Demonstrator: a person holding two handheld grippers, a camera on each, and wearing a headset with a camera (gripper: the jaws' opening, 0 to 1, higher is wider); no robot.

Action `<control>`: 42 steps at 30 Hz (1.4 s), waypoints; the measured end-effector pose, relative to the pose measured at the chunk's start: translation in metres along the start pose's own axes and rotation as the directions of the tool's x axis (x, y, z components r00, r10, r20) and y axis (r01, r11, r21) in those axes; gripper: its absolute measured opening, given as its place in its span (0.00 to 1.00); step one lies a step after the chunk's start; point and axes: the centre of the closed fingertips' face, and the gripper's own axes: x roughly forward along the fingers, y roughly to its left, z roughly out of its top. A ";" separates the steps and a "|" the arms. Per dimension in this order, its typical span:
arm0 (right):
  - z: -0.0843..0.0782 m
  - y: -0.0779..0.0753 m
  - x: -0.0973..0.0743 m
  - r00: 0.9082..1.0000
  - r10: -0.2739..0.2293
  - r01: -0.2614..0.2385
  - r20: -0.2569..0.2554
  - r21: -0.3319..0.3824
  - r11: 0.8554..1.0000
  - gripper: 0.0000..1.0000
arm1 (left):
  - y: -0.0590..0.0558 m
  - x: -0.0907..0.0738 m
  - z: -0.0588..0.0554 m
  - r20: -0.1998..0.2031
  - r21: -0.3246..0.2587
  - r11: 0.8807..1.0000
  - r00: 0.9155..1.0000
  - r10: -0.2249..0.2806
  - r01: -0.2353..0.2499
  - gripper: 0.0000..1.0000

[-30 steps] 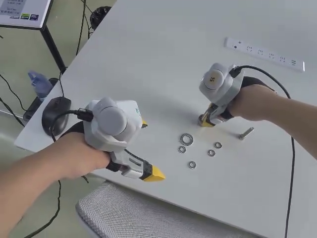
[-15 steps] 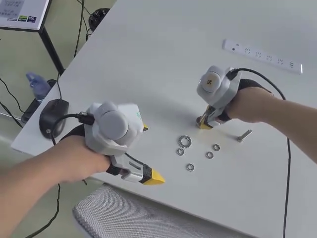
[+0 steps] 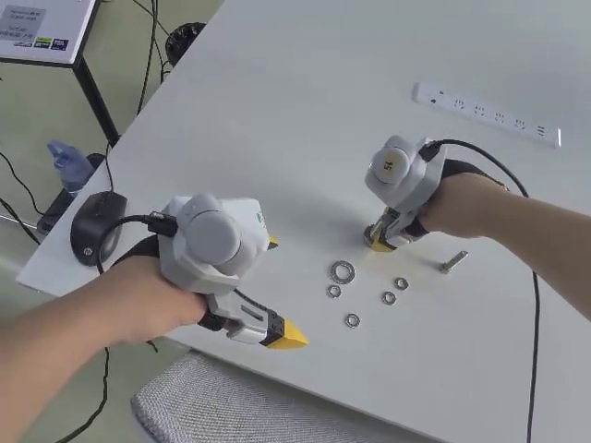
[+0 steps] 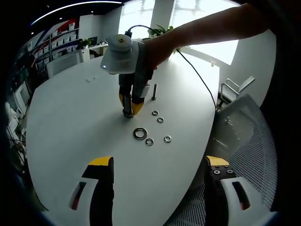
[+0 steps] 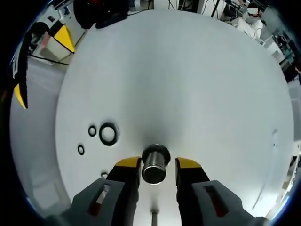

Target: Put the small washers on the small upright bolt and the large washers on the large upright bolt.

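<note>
My right gripper point(image 3: 380, 240) is shut on the large bolt point(image 5: 155, 164), which stands upright on the white table point(image 3: 277, 138) between the yellow-tipped jaws. The small bolt point(image 3: 453, 262) lies flat to its right. One large washer point(image 3: 343, 271) and several small washers, such as two point(image 3: 333, 292) point(image 3: 389, 297), lie loose just in front of the large bolt. The left gripper view shows the same large washer point(image 4: 139, 133) and the right gripper point(image 4: 129, 109). My left gripper point(image 3: 281, 289) hovers open near the table's front edge, left of the washers, with nothing between its jaws.
A white power strip point(image 3: 485, 114) lies at the back right. A black device point(image 3: 92, 238) sits at the table's left corner, with a blue bottle point(image 3: 69, 159) beyond it on the floor. A grey mesh chair point(image 3: 212, 406) stands under the front edge.
</note>
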 end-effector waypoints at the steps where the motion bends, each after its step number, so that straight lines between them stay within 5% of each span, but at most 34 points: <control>1: 0.001 -0.001 -0.001 1.000 -0.002 0.002 0.007 0.001 1.000 0.35 | 0.000 0.000 -0.001 -0.001 0.000 1.000 1.000 0.000 0.000 0.78; 6: 0.001 -0.005 -0.003 1.000 0.005 -0.005 0.017 0.009 1.000 0.42 | 0.001 -0.001 -0.002 -0.008 0.002 1.000 1.000 0.004 -0.004 0.78; 42: 0.024 0.006 -0.056 0.991 -0.008 0.005 0.136 0.025 1.000 0.40 | -0.003 -0.007 0.007 0.011 0.026 0.999 1.000 0.019 -0.019 0.79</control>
